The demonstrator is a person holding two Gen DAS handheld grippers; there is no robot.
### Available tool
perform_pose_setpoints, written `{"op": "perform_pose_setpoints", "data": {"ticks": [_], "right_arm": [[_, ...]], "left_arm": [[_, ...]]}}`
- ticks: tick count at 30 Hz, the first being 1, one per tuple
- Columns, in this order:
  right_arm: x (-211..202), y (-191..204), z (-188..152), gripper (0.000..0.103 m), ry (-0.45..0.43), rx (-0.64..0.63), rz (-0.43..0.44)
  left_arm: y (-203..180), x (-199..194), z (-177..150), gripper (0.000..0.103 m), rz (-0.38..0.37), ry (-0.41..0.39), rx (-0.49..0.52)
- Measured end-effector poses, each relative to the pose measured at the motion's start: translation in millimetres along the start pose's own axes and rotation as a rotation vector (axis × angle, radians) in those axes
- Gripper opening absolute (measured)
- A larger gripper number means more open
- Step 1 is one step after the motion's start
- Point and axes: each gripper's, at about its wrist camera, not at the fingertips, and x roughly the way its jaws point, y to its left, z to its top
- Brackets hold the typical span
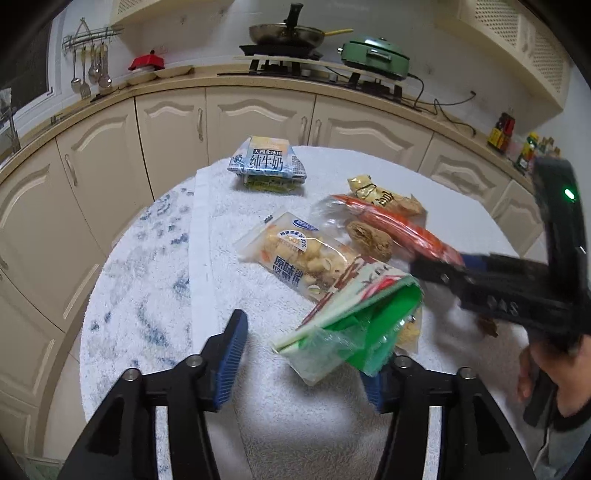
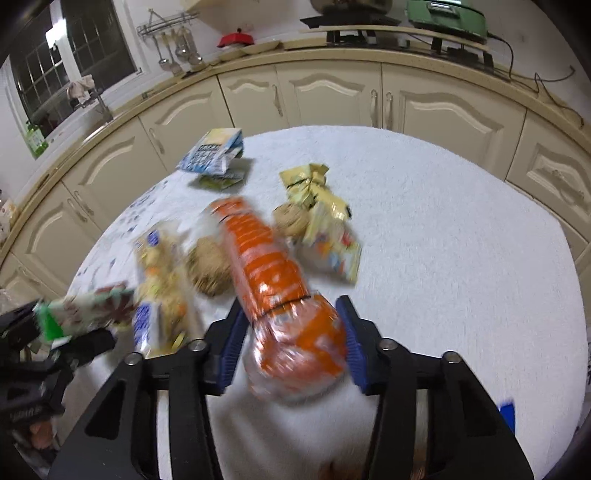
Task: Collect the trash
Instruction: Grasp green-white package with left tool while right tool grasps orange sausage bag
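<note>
Snack trash lies on a white towel-covered round table [image 1: 280, 413]. My left gripper [image 1: 314, 336] is open; a green and white wrapper [image 1: 354, 317] lies between its jaws, against the right finger. My right gripper [image 2: 291, 314] has its jaws around a long orange wrapper [image 2: 269, 266]; it also shows in the left wrist view [image 1: 399, 225]. A clear bag of crackers [image 1: 306, 254], a brown crumpled piece [image 1: 369, 240], a yellow wrapper [image 1: 384, 195] and a blue milk carton [image 1: 266, 162] lie behind. The right gripper reaches in from the right in the left wrist view [image 1: 436, 267].
Cream kitchen cabinets [image 1: 258, 118] curve behind the table. A stove with a pan [image 1: 288, 33] and a green electric pot [image 1: 376, 55] stand on the counter. The right half of the table [image 2: 461, 240] is bare towel.
</note>
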Motion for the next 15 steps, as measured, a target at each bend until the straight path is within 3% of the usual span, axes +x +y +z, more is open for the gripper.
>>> {"op": "perform_pose_setpoints", "data": {"ticks": [2,7,9,11,15], "right_arm": [[-8,1,-10,0.043,0.012,0.016,-0.013],[-22,5,-19,0.046,-0.018,0.029,-0.017],[-18,5,-11,0.049,-0.027,0.008,-0.025],[-11,3,-2,0.049,-0.026,-0.003,0.013],[10,1,4,0.049,0.015,-0.001,0.063]], "left_arm": [[-1,4,1,0.067,0.006,-0.01,0.008],[-7,23,7,0.07,0.021,0.005,0.029],[-10,30,8,0.063,0.031,0.021,0.049],[-10,34,8,0.032,0.024,0.029,0.053],[-8,32,6,0.028,0.041,0.026,0.049]]}}
